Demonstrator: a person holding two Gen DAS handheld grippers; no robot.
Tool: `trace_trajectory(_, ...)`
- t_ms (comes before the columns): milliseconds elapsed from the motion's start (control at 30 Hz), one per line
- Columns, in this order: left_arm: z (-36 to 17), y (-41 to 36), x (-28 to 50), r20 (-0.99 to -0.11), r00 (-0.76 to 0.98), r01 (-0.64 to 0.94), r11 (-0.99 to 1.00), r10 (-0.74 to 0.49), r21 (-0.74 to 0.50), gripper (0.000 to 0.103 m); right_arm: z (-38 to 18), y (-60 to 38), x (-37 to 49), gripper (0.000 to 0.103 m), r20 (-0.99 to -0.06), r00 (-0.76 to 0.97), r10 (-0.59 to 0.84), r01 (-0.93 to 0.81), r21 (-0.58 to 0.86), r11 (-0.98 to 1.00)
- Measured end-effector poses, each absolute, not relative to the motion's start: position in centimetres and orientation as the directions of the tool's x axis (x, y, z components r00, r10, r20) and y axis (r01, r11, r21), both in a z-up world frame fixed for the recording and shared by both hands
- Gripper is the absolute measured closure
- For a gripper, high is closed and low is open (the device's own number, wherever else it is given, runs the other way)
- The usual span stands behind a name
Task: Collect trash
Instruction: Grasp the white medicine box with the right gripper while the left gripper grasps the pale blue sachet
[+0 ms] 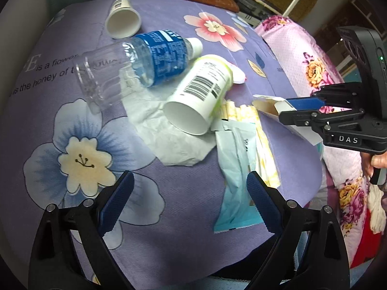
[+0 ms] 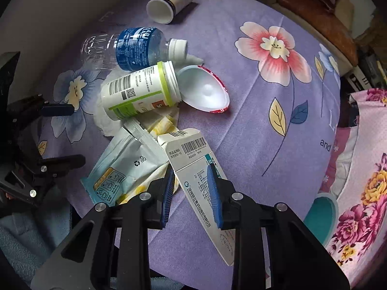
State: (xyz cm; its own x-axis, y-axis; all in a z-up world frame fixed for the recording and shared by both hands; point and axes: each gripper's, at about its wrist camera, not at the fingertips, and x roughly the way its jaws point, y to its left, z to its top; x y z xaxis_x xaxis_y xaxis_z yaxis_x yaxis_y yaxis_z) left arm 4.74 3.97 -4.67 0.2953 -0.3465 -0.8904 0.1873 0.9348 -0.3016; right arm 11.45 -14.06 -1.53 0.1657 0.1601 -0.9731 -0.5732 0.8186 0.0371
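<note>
Near the right edge of the purple floral cloth (image 2: 241, 133) that covers the surface carrying the trash, the right hand-held gripper (image 2: 191, 193) has its blue pads (image 2: 212, 193) clamped on a flattened white medicine carton (image 2: 193, 159) with barcodes on its open flap; the carton's far end sits tilted over the pile. From the left wrist view the same carton (image 1: 271, 107) shows at the right, pinched in that gripper (image 1: 300, 110), with part of a person's hand (image 1: 373, 164) on its handle.

The left hand-held gripper (image 1: 189, 200) hangs over the near edge of the cloth with its jaws spread wide and nothing between them; a pale blue wet-wipe packet (image 1: 235, 181) lies just beside its right pad.

Toward the middle of the cloth lies a heap: a clear water bottle (image 1: 135, 65) with a blue label on its side, a white jar (image 1: 200, 91) with a green-edged label touching it, crumpled white tissue (image 1: 169, 133) under both, and yellow-patterned wrappers (image 1: 244, 116) beside the jar. A white paper cup (image 1: 122, 20) lies tipped over near the far edge, apart from the heap. A shallow white plastic cup with a red rim (image 2: 205, 90) rests against the jar's mouth.
</note>
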Motion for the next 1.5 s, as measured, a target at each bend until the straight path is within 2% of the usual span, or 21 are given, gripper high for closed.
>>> trace_trajectory(100,-4.9,1.8,4.4,-0.895,0.285,0.219,0.932,-0.343,-0.287,0.009,-2.3,-16.5,10.6,0.077,-0.971,0.173,0.164,-0.500,0.057,0.864)
trace_trajectory(167,-5.2,0.4,4.3,-0.901,0.273,0.236,0.931,-0.338,-0.278,0.019,-2.5,-17.4,10.6,0.073,-0.967,0.180,0.178,-0.468,0.075,0.880)
trace_trajectory(200,-5.4,-0.2,4.3,-0.903,0.256,0.245,0.927,-0.345,-0.285,0.028,-2.5,-17.8,10.5,0.072,-0.965,0.177,0.191,-0.460,0.090,0.883)
trace_trajectory(233,-5.7,-0.8,4.4,-0.905,0.242,0.253,0.923,-0.350,-0.289,0.033,-2.5,-17.9,10.3,0.063,-0.964,0.170,0.205,-0.459,0.106,0.882)
trace_trajectory(267,-5.9,-1.3,4.5,-0.908,0.238,0.260,0.924,-0.344,-0.282,0.037,-2.6,-18.3,9.9,0.048,-0.962,0.170,0.213,-0.461,0.114,0.880)
trace_trajectory(333,-6.5,-2.4,4.5,-0.920,0.224,0.270,0.927,-0.323,-0.260,0.044,-2.5,-18.8,9.4,0.034,-0.959,0.180,0.218,-0.469,0.111,0.876)
trace_trajectory(367,-6.6,-2.8,4.4,-0.922,0.226,0.279,0.928,-0.313,-0.247,0.048,-2.5,-18.8,9.2,0.033,-0.958,0.183,0.222,-0.473,0.112,0.874)
trace_trajectory(400,-6.6,-3.2,4.3,-0.926,0.251,0.289,0.935,-0.282,-0.207,0.067,-2.6,-19.0,9.1,0.032,-0.958,0.178,0.225,-0.473,0.117,0.873)
trace_trajectory(433,-6.6,-3.4,4.3,-0.927,0.250,0.293,0.934,-0.279,-0.202,0.075,-2.8,-19.3,9.1,0.027,-0.959,0.170,0.226,-0.470,0.122,0.874)
trace_trajectory(833,-6.5,-0.5,5.1,-0.922,0.244,0.241,0.940,-0.300,-0.242,0.076,-7.6,-19.1,9.6,0.026,-0.990,0.073,0.124,-0.504,0.070,0.861)
trace_trajectory(933,-6.5,0.0,5.0,-0.922,0.247,0.235,0.941,-0.298,-0.242,0.068,-7.9,-18.6,9.5,0.023,-0.991,0.081,0.103,-0.526,0.045,0.849)
trace_trajectory(1000,-6.5,0.0,5.0,-0.920,0.246,0.237,0.939,-0.305,-0.248,0.067,-7.7,-18.7,9.3,0.029,-0.991,0.098,0.096,-0.519,0.032,0.854)
trace_trajectory(1067,-6.5,-0.1,5.0,-0.917,0.246,0.242,0.936,-0.314,-0.256,0.064,-7.3,-18.8,8.9,0.040,-0.988,0.087,0.124,-0.485,0.067,0.872)
trace_trajectory(1133,-6.5,-0.3,4.9,-0.913,0.245,0.253,0.931,-0.325,-0.264,0.055,-6.9,-19.0,8.3,0.043,-0.980,0.053,0.193,-0.447,0.150,0.882)
trace_trajectory(1200,-6.5,-0.6,4.9,-0.907,0.242,0.263,0.924,-0.343,-0.279,0.046,-6.6,-18.7,7.2,0.043,-0.975,0.058,0.213,-0.444,0.166,0.880)
trace_trajectory(1300,-6.6,-1.3,4.7,-0.909,0.252,0.275,0.925,-0.331,-0.260,0.042,-6.2,-18.7,5.8,0.043,-0.968,0.091,0.233,-0.427,0.173,0.887)
trace_trajectory(1367,-6.6,-1.6,4.6,-0.913,0.266,0.278,0.932,-0.308,-0.233,0.043,-5.8,-19.4,5.4,0.043,-0.961,0.134,0.241,-0.388,0.173,0.905)
trace_trajectory(1400,-6.6,-1.7,4.5,-0.916,0.276,0.276,0.937,-0.291,-0.214,0.050,-5.5,-20.0,5.3,0.043,-0.957,0.150,0.248,-0.363,0.180,0.914)
trace_trajectory(1433,-6.5,-1.8,4.4,-0.919,0.284,0.273,0.941,-0.275,-0.197,0.066,-5.3,-20.5,5.2,0.043,-0.954,0.165,0.249,-0.343,0.181,0.922)
trace_trajectory(1467,-6.5,-1.7,4.4,-0.918,0.280,0.270,0.941,-0.281,-0.206,0.073,-5.1,-21.0,5.1,0.043,-0.951,0.182,0.248,-0.323,0.181,0.929)
trace_trajectory(1500,-6.4,-1.5,4.4,-0.915,0.276,0.260,0.939,-0.294,-0.223,0.075,-4.8,-21.4,5.1,0.043,-0.948,0.196,0.250,-0.308,0.182,0.934)
